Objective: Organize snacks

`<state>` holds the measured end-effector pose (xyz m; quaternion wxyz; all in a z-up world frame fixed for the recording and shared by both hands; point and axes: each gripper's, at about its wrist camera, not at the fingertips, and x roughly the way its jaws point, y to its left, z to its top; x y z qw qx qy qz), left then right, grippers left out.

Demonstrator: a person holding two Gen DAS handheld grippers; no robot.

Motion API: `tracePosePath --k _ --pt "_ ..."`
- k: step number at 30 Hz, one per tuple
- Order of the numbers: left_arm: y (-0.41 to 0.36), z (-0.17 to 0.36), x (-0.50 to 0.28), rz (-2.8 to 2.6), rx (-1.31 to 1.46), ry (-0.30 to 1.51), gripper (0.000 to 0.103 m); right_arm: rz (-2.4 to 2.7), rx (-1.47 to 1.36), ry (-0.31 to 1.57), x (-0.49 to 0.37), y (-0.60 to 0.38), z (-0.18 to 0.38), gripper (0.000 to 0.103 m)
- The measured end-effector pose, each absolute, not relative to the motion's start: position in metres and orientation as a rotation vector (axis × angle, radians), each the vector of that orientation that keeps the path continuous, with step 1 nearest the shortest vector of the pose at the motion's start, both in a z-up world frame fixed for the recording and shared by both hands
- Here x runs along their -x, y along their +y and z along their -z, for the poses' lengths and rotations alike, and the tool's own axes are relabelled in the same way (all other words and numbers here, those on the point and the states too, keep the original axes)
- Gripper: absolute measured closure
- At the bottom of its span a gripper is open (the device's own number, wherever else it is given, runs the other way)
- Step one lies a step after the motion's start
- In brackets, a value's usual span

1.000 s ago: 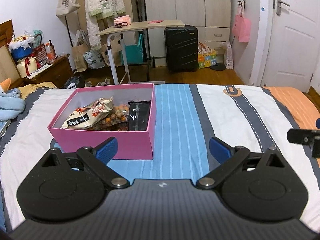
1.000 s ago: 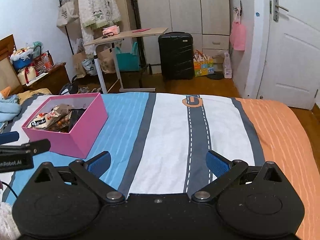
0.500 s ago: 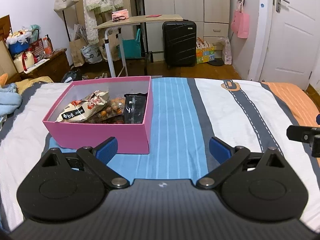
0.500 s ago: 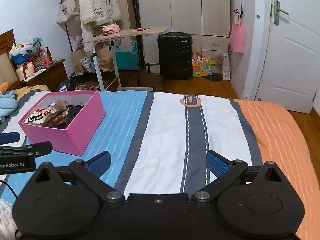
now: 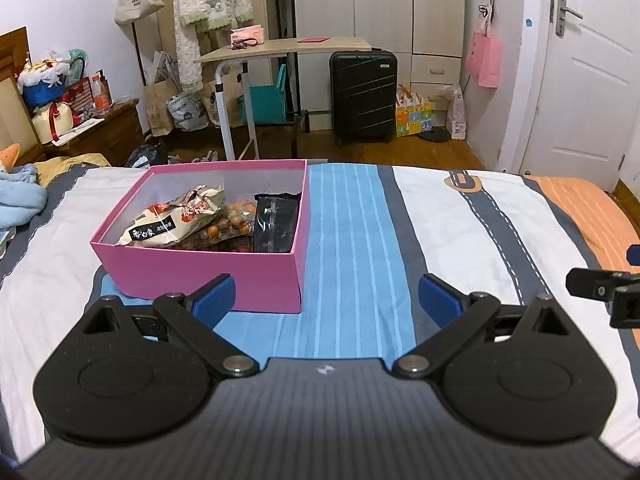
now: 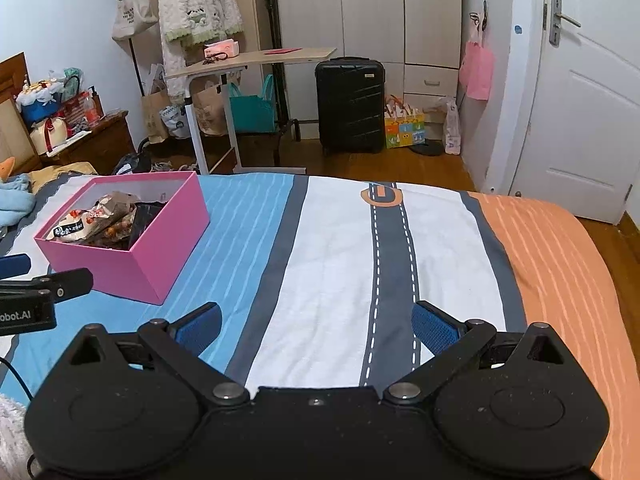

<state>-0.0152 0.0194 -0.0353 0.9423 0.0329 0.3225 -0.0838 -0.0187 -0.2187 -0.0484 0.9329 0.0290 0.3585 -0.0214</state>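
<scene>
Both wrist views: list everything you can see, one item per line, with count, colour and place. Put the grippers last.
box: one, pink, open, on the bed's blue stripes
snack packets: several, white-orange and black, inside the box
bedspread: one, blue, white, grey and orange stripes
suitcase: one, black, upright on the floor by the wardrobe
side table: one, light wood top, beyond the bed
pink bag: one, hanging near the door
left gripper: one, black with blue pads, open, empty
right gripper: one, black with blue pads, open, empty

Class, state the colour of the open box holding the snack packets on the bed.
Pink; the box shows best in the left wrist view.
</scene>
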Motion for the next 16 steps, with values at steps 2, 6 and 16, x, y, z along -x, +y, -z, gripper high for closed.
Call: tracePosePath --k 2,6,16 --pt "0.0193 0.0352 0.0161 0.165 -0.079 0.643 0.004 0.044 -0.06 0.735 0.0189 -0.219 0.0491 0.001" --pt "0.0185 0.0342 0.0179 0.164 -0.091 0.629 0.004 0.043 -0.057 0.74 0.0182 -0.2187 0.0493 0.001" --pt "0.0184 0.0324 0.0197 0.167 -0.085 0.632 0.004 0.044 -0.057 0.743 0.0167 -0.2189 0.0489 0.001"
